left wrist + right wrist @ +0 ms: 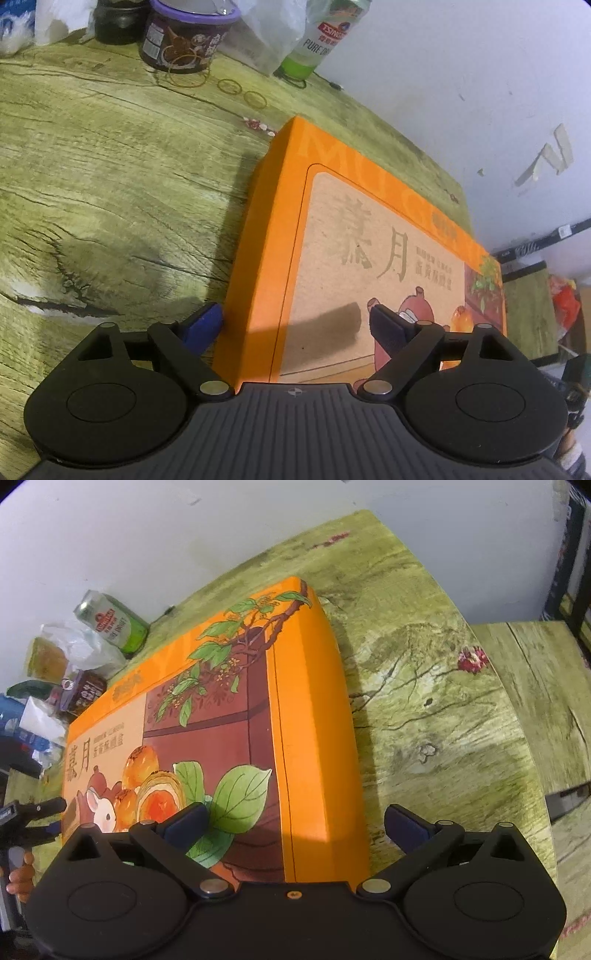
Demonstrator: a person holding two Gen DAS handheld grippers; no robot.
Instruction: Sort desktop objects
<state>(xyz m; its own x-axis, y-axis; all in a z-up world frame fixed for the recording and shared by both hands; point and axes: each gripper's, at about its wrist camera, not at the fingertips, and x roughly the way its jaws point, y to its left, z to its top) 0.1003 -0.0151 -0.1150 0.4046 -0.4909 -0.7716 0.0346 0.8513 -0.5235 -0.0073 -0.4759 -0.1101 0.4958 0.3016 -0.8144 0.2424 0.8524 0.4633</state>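
Orange gift box (369, 251) flat on green wood-grain table (110, 184), left gripper (295, 325) spread wide astride its near left edge, right gripper (295, 823) likewise wide apart astride its near right edge, beer can (114, 622) and purple-lidded cup (184, 37) far beyond.

One orange gift box (369, 236) lies flat on the wood-grain table (110, 184). Three rubber bands (229, 86) rest on the table at the far left, one large and two small. One green beer can (110, 622) stands at the far edge by the wall. One purple-lidded cup (181, 37) sits near it, with one crumpled clear plastic bag (273, 33) between them. Two grippers are in view: the left gripper (295, 321) and the right gripper (295, 823), each with two blue-padded fingers (203, 325).
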